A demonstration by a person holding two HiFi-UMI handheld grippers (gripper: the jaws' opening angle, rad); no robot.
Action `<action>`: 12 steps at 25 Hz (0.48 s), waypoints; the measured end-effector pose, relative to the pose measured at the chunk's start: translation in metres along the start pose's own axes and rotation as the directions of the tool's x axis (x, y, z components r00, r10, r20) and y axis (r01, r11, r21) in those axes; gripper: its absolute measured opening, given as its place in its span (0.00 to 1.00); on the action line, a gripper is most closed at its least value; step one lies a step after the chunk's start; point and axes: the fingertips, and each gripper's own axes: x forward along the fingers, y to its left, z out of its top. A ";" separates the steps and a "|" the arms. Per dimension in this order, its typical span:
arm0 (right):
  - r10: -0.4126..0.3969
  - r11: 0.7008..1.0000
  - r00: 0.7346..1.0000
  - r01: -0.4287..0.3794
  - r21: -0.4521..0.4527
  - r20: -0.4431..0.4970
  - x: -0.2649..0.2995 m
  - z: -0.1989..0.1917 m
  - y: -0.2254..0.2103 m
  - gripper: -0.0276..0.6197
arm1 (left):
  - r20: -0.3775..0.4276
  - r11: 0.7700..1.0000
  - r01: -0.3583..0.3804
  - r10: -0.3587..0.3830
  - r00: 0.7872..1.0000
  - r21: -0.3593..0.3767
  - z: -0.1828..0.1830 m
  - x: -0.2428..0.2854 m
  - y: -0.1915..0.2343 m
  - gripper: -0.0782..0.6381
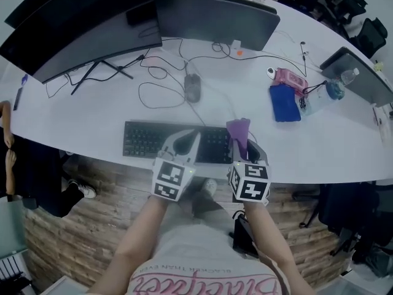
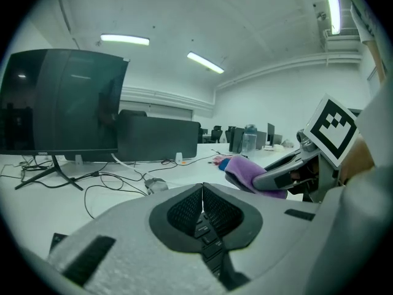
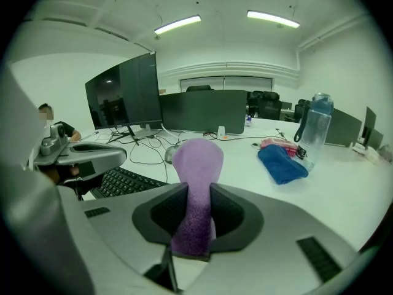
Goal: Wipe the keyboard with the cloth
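The purple cloth [image 3: 198, 158] is clamped upright by the right gripper [image 3: 195, 198] at the right end of the keyboard [image 1: 142, 139]. The left gripper [image 2: 202, 188] is closed tight, with nothing held.

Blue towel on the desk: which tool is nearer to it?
Right. The right tool, shut on the purple cloth, is at the right end of the keyboard, with the blue towel beyond it to the right; the left tool is farther left.
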 end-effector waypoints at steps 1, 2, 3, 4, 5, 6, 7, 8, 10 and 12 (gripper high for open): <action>0.013 1.000 1.000 -0.013 0.002 0.003 -0.001 0.002 0.012 0.19 | 0.002 1.000 -0.006 0.006 1.000 -0.003 -0.001 -0.008 0.006 0.12; 0.027 1.000 1.000 -0.027 0.001 0.004 -0.002 0.003 0.025 0.19 | 0.005 1.000 -0.013 0.013 1.000 -0.007 -0.002 -0.016 0.011 0.12; 0.042 0.999 0.999 -0.042 -0.002 0.004 -0.003 0.005 0.038 0.19 | 0.007 1.000 -0.019 0.019 1.000 -0.012 -0.003 -0.024 0.017 0.12; 0.058 0.998 0.998 -0.058 -0.005 0.003 -0.003 0.006 0.052 0.19 | 0.011 0.999 -0.027 0.027 1.000 -0.018 -0.005 -0.033 0.024 0.12; 0.075 0.997 0.997 -0.075 -0.005 0.002 -0.002 0.007 0.067 0.19 | 0.014 0.999 -0.035 0.036 0.999 -0.024 -0.006 -0.041 0.031 0.12; 0.092 0.996 0.996 -0.092 -0.003 0.001 -0.001 0.008 0.082 0.19 | 0.019 0.998 -0.045 0.046 0.999 -0.032 -0.007 -0.049 0.039 0.12; 0.109 0.994 0.994 -0.109 0.000 0.001 0.000 0.009 0.097 0.19 | 0.025 0.998 -0.056 0.057 0.998 -0.040 -0.009 -0.057 0.048 0.12; 0.126 0.992 0.992 -0.126 0.000 0.001 0.002 0.011 0.112 0.19 | 0.030 0.997 -0.066 0.068 0.997 -0.048 -0.010 -0.065 0.057 0.12; 0.164 0.986 0.986 -0.164 -0.013 -0.004 0.005 0.011 0.145 0.19 | 0.031 0.995 -0.087 0.089 0.996 -0.058 -0.016 -0.082 0.074 0.12; 0.206 0.978 0.978 -0.206 -0.028 -0.017 0.008 0.009 0.177 0.19 | 0.024 0.992 -0.108 0.110 0.994 -0.066 -0.024 -0.100 0.090 0.12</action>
